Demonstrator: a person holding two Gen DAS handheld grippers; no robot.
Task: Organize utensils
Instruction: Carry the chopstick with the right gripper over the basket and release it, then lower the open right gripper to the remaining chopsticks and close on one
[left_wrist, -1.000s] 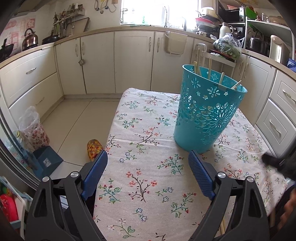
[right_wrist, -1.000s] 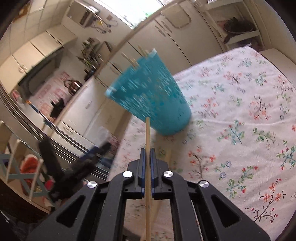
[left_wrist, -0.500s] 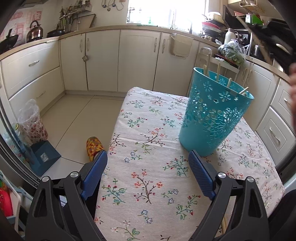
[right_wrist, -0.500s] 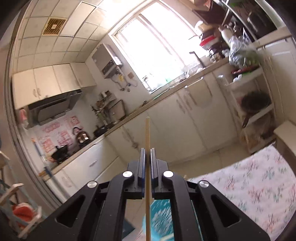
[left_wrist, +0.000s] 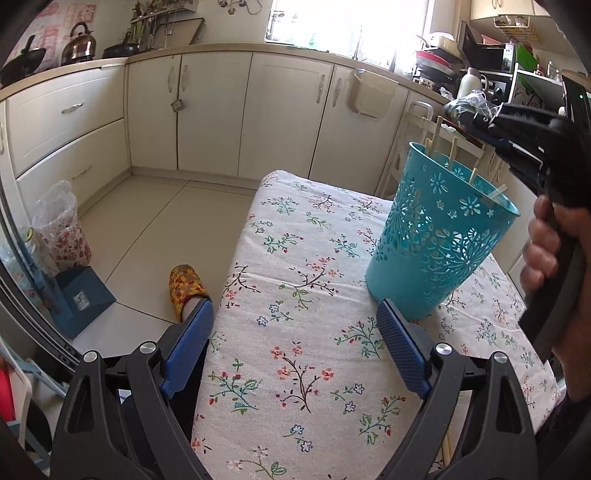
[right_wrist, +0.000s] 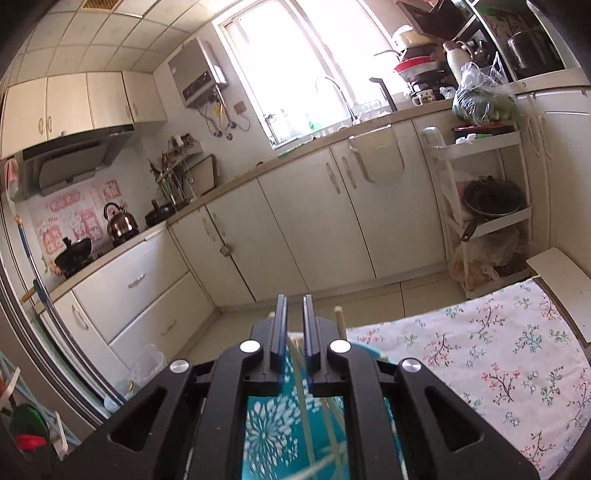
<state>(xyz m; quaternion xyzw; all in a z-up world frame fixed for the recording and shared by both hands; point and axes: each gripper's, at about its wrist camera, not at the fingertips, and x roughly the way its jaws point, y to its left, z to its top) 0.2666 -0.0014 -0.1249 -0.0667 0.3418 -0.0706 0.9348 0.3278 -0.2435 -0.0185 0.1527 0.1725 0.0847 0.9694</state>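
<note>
A teal perforated basket (left_wrist: 439, 236) stands on the floral tablecloth (left_wrist: 303, 295) and holds several wooden chopsticks (left_wrist: 452, 149) upright. My left gripper (left_wrist: 295, 347) is open and empty, low over the cloth just left of the basket. My right gripper (right_wrist: 294, 306) hangs directly above the basket (right_wrist: 266, 435), jaws slightly apart with nothing clamped; a chopstick (right_wrist: 301, 384) blurs below the jaws inside the basket. The right gripper also shows in the left wrist view (left_wrist: 491, 129), held by a hand above the basket rim.
Cream kitchen cabinets (left_wrist: 221, 110) ring the room. A white shelf cart (right_wrist: 484, 206) stands beyond the table's far end. A slippered foot (left_wrist: 184, 284) and a blue box (left_wrist: 79, 299) are on the floor left of the table.
My right gripper rose over the basket with the chopstick, then opened slightly; the chopstick has left the jaws and dropped into the basket. The left gripper stayed open, drifting slightly.
</note>
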